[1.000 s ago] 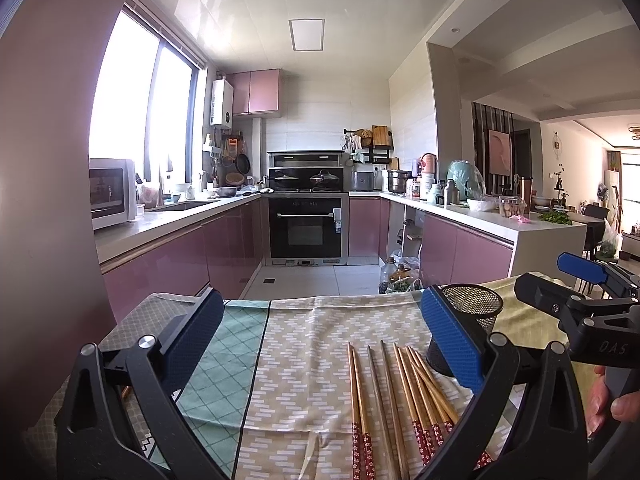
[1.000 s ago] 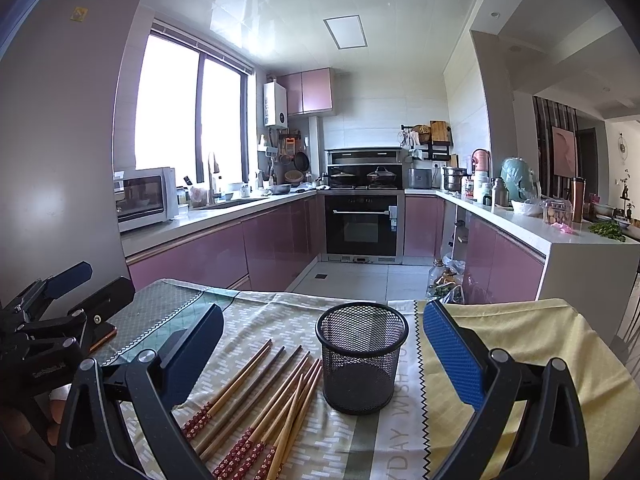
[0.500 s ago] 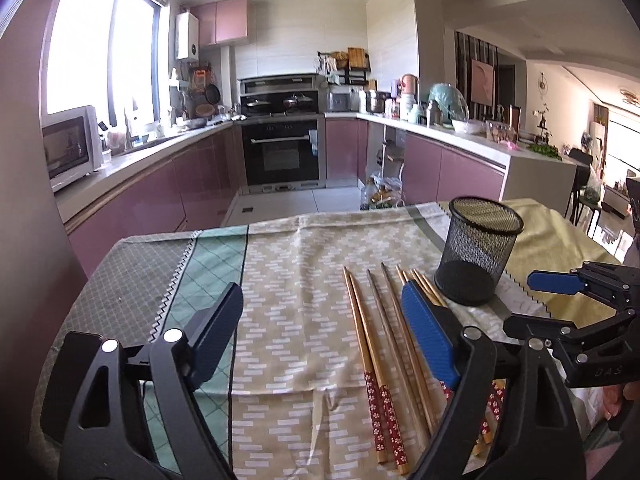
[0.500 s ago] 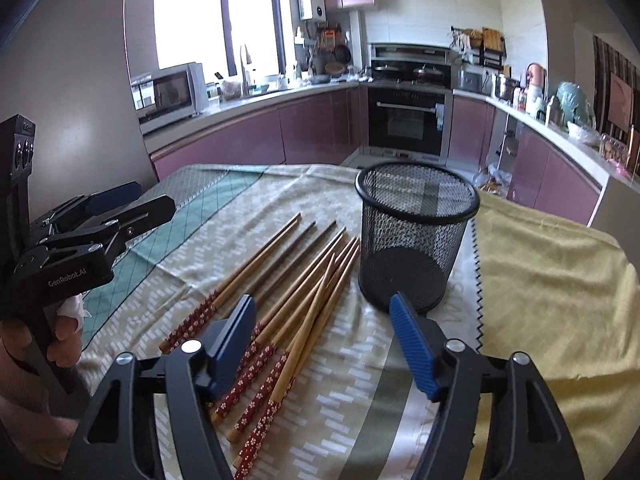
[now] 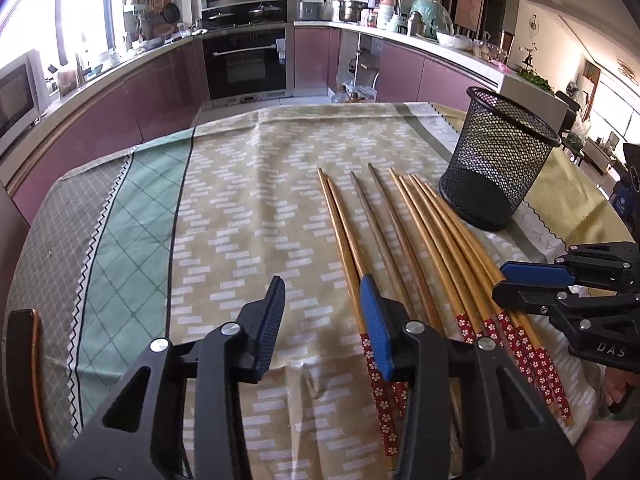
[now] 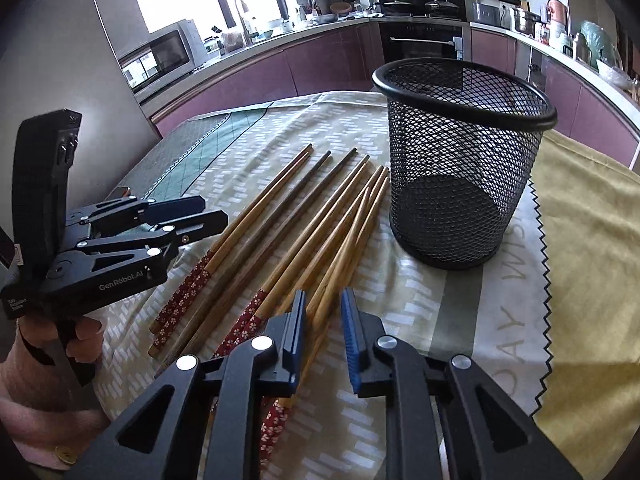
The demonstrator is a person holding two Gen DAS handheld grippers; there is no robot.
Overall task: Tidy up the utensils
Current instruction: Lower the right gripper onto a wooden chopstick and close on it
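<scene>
Several wooden chopsticks (image 5: 404, 236) with red flowered ends lie side by side on the patterned tablecloth (image 5: 248, 200). They also show in the right wrist view (image 6: 288, 236). A black mesh cup (image 5: 498, 160) stands upright and empty to their right, also seen in the right wrist view (image 6: 460, 160). My left gripper (image 5: 324, 312) is open, low over the cloth at the left edge of the chopsticks. My right gripper (image 6: 323, 320) is partly closed, its fingers straddling the rightmost chopsticks near their red ends, holding nothing.
The table's near edge lies just below both grippers. Beyond the far edge is a kitchen with purple cabinets (image 5: 160, 92) and an oven (image 5: 246, 64). A microwave (image 6: 160, 56) sits on the left counter. A yellow cloth (image 6: 592, 240) covers the table's right part.
Both grippers have tilted down and moved in close over the chopsticks. Both jaws have narrowed, the right more than the left.
</scene>
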